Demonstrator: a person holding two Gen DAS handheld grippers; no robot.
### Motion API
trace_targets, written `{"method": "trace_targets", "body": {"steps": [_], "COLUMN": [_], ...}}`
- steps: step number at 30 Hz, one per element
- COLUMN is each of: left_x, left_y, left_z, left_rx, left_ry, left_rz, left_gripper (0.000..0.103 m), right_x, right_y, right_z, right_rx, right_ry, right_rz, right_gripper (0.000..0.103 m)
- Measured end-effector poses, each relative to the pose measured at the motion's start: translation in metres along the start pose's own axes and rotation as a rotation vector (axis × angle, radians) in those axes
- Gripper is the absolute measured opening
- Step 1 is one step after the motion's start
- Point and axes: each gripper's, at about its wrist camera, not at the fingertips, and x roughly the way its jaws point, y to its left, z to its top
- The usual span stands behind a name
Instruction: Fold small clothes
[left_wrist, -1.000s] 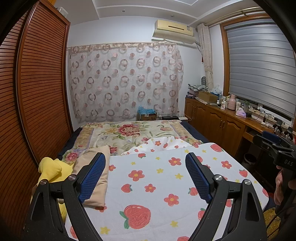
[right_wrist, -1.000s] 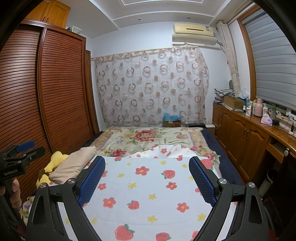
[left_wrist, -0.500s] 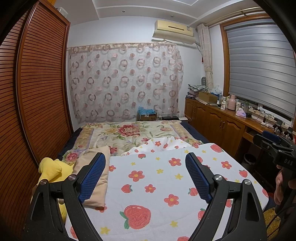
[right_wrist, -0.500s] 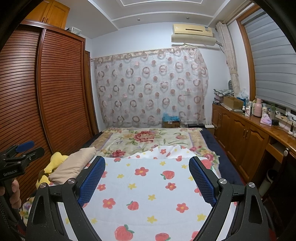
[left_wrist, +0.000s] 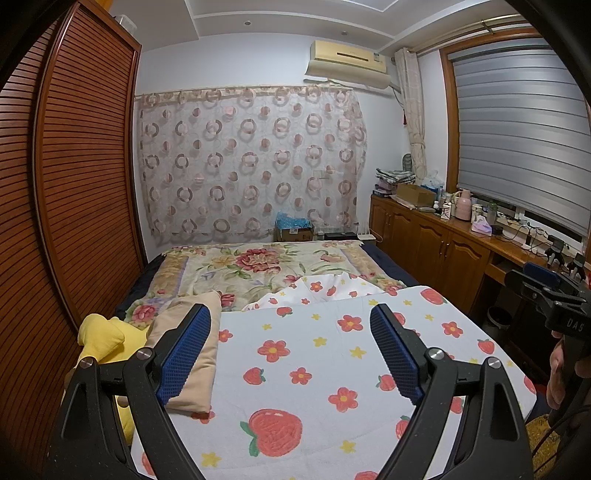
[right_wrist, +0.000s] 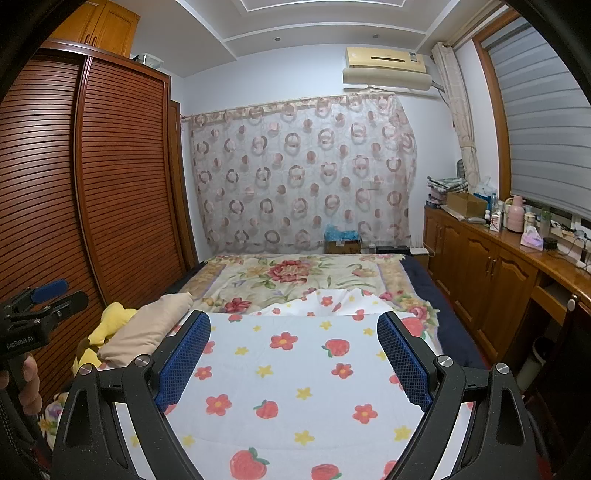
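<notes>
A beige folded garment (left_wrist: 192, 354) lies at the left edge of the white strawberry-and-flower cloth (left_wrist: 314, 362) on the bed, with a yellow garment (left_wrist: 107, 336) beside it. My left gripper (left_wrist: 291, 350) hovers open above the cloth, nothing between its blue pads. In the right wrist view my right gripper (right_wrist: 293, 360) also stands open over the white cloth (right_wrist: 295, 376), and the beige garment (right_wrist: 147, 332) and yellow garment (right_wrist: 110, 321) lie to its left. Each view shows the other gripper at its edge, held by a hand.
A floral blanket (left_wrist: 258, 262) covers the far half of the bed. A louvred wooden wardrobe (left_wrist: 74, 184) runs along the left. Wooden cabinets (left_wrist: 436, 251) with clutter on top line the right wall under a window blind. A patterned curtain (left_wrist: 251, 162) hangs behind the bed.
</notes>
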Motion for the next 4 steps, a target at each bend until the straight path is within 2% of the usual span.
{"method": "trace_targets", "body": {"steps": [4], "left_x": [0.0004], "left_y": [0.0005], "left_z": [-0.0002], "left_rx": [-0.001], "left_ry": [0.0], "left_rz": [-0.001], "left_gripper": [0.089], "right_x": [-0.0002], "right_y": [0.0005], "right_z": [0.0013], "right_rx": [0.001], "right_ry": [0.0], "right_rz": [0.0], "right_gripper": [0.093]}}
